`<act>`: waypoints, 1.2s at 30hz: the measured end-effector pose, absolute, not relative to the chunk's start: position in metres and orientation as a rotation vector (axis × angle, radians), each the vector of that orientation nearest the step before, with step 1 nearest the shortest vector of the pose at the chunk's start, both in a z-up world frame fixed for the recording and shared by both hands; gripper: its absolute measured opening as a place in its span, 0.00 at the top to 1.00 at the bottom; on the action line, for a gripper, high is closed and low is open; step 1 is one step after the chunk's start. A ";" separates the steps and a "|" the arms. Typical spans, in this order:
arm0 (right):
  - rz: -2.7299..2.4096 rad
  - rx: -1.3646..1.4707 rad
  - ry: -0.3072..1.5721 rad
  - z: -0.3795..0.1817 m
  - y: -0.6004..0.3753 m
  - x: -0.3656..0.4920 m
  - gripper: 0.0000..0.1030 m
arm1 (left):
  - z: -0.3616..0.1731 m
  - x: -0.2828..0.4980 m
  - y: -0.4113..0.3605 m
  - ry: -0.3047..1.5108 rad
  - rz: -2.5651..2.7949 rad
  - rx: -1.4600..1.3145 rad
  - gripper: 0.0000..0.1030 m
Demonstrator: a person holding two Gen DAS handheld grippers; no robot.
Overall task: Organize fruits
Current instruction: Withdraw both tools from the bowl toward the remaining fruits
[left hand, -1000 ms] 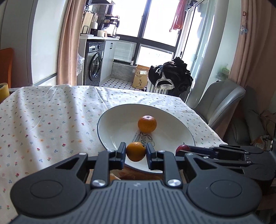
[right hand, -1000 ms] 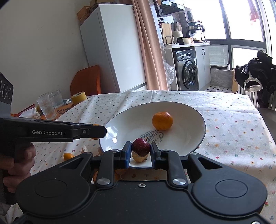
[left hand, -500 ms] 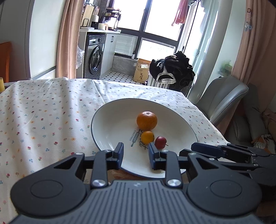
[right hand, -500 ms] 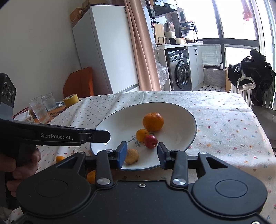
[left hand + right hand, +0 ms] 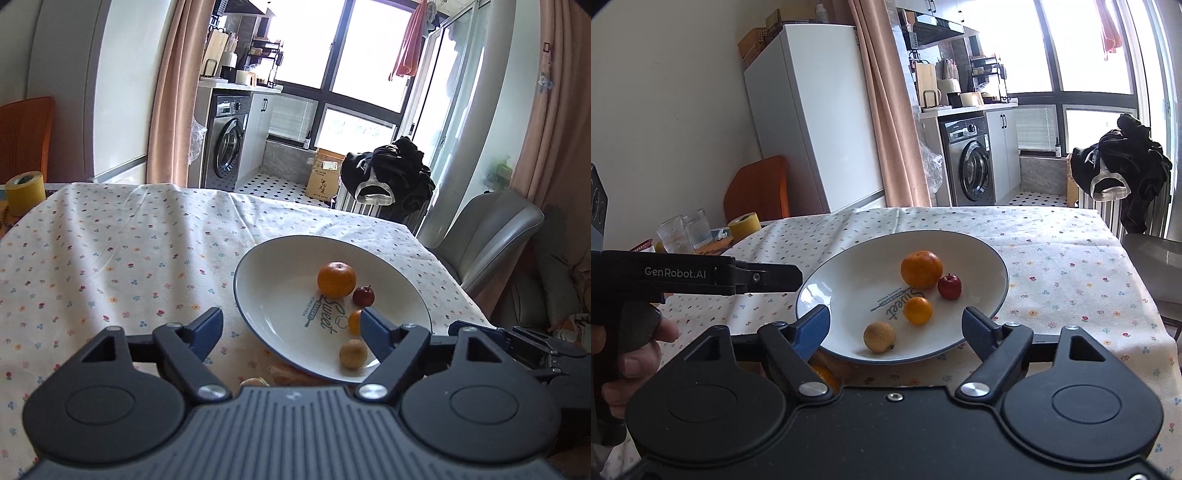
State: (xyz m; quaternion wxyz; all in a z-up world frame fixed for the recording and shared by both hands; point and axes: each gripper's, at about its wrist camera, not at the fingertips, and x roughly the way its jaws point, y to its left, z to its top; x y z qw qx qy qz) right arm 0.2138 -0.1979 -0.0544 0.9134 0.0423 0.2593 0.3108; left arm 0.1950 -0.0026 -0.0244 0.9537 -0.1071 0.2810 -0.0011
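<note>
- Fruits lie together in the white plate [image 5: 982, 258] on the flowered tablecloth [image 5: 1071, 266]: nearest the camera a pale yellow-brown round fruit [image 5: 879, 337], then a small orange [image 5: 918, 310], then a little red fruit [image 5: 949, 286] and, just beside it, a large orange [image 5: 921, 268].
- The right gripper [image 5: 895, 326] hovers at the plate's near rim with its blue-padded fingers spread wide and nothing between them; the yellow-brown fruit sits in the plate within the gap, untouched.
- Under the near rim, by the right gripper's left finger, part of another orange piece [image 5: 823, 373] shows on the cloth; what it is cannot be told.
- The left gripper [image 5: 291, 326] is also spread wide and holds nothing. In the left wrist view its right finger overlaps the plate's near right part and partly hides the small orange [image 5: 354, 321]; its left finger is over the cloth left of the plate [image 5: 258, 266].
- In the right wrist view the left gripper's body, marked "GenRobot.AI", reaches in from the left edge, with a hand [image 5: 631, 354] around its grip.
- Farther left on the table stand two clear glasses [image 5: 683, 232] and a roll of yellow tape [image 5: 744, 225].
- Beyond the table: an orange chair [image 5: 757, 192], a white fridge [image 5: 812, 125], a pink curtain [image 5: 890, 110], a washing machine [image 5: 971, 166], and dark clothes [image 5: 1126, 173] heaped by the window.
</note>
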 end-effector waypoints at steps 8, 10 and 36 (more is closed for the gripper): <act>0.612 0.099 0.496 -0.044 -0.199 0.202 0.00 | -0.017 0.178 0.004 0.547 0.048 -0.206 0.16; 0.616 0.105 0.500 -0.042 -0.200 0.201 0.00 | -0.015 0.173 0.006 0.540 0.053 -0.212 0.15; 0.658 0.072 0.493 -0.024 -0.182 0.166 0.00 | 0.002 0.112 0.038 0.488 0.099 -0.245 0.05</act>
